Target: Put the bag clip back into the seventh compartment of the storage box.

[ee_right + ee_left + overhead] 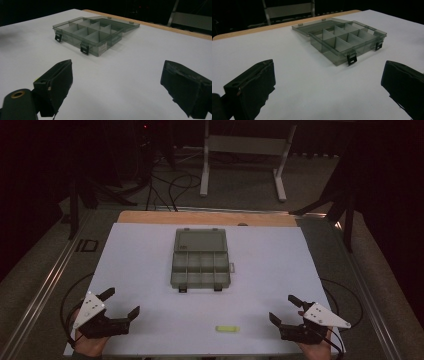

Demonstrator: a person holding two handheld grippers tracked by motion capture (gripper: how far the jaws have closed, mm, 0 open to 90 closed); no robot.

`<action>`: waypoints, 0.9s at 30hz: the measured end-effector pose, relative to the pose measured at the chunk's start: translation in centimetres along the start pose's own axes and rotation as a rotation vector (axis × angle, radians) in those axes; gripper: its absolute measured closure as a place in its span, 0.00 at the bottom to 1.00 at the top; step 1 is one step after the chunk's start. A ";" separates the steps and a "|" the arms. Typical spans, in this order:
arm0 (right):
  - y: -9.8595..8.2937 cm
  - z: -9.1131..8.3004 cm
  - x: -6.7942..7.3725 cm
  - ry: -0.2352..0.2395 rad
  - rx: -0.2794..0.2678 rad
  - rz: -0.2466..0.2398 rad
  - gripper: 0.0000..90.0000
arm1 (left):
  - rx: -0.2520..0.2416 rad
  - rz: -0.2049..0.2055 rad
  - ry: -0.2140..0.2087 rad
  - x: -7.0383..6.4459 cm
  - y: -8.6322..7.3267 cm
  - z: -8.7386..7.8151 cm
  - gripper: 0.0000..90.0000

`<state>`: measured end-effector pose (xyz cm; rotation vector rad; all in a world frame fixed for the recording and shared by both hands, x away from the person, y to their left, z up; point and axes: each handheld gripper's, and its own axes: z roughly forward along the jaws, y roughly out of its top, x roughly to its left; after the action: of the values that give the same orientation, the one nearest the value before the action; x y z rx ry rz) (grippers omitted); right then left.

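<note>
- Both of your grippers sit at the near edge of the white table (150, 335): the left gripper (121, 304) at the near left corner, the right gripper (283, 309) at the near right.
- Between them, near the front edge and closer to your right hand, lies a small yellow-green piece (227, 329), apart from both claws.
- Your compartment box (200, 268) stands mid-table, well ahead of you, its lid (201, 241) folded back flat toward the far side and its latches (352, 59) hanging at the near wall.
- Risk, as I judge it: the piece is small and lies flat, so a steep or fast approach could flick it off the near edge.
- Another risk: a careless reach could nudge the light box, or drop the piece into the wrong cell.
- Left claw: jaws spread wide, holding nothing, touching nothing.
- Right claw: jaws equally wide apart, empty.
</note>
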<state>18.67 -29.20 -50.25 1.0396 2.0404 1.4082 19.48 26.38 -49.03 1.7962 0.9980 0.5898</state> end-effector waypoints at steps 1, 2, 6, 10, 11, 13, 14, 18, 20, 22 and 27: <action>0.0 0.0 0.0 0.003 0.005 0.001 0.12 | -0.001 -0.001 0.001 0.0 0.0 0.0 0.00; 0.0 0.0 0.0 0.003 0.005 0.001 0.12 | -0.001 -0.001 0.001 0.0 0.0 0.0 0.00; 0.1 0.0 0.0 0.001 0.011 0.004 0.11 | -0.006 0.001 -0.004 -0.1 0.0 -0.1 0.00; 0.0 0.2 0.0 0.006 0.018 0.007 0.11 | -0.001 0.005 -0.005 -0.1 0.0 -0.1 0.00; 0.0 0.2 0.0 0.006 0.018 0.007 0.11 | -0.001 0.005 -0.005 -0.1 0.0 -0.1 0.00; 0.0 0.3 0.0 0.012 0.028 0.007 0.11 | 0.000 0.005 -0.008 -0.2 -0.1 0.1 0.00; 0.1 0.3 0.0 0.013 0.032 0.007 0.10 | 0.002 0.006 -0.010 -0.3 -0.1 0.1 0.00; 0.2 0.5 0.1 0.023 0.045 0.010 0.10 | 0.004 0.007 -0.016 -0.5 0.0 0.3 0.00; 0.5 0.6 0.2 0.032 0.054 0.017 0.10 | 0.008 0.010 -0.020 -0.6 0.0 0.4 0.00; 0.6 0.6 0.2 0.035 0.055 0.015 0.10 | 0.009 0.010 -0.021 -0.7 0.0 0.5 0.00; 1.4 0.7 0.2 0.042 0.058 0.015 0.10 | 0.005 0.004 -0.023 -0.8 0.0 0.5 0.00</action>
<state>19.50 -28.41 -49.19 1.0601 2.1189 1.3972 19.42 25.49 -49.23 1.8053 0.9818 0.5685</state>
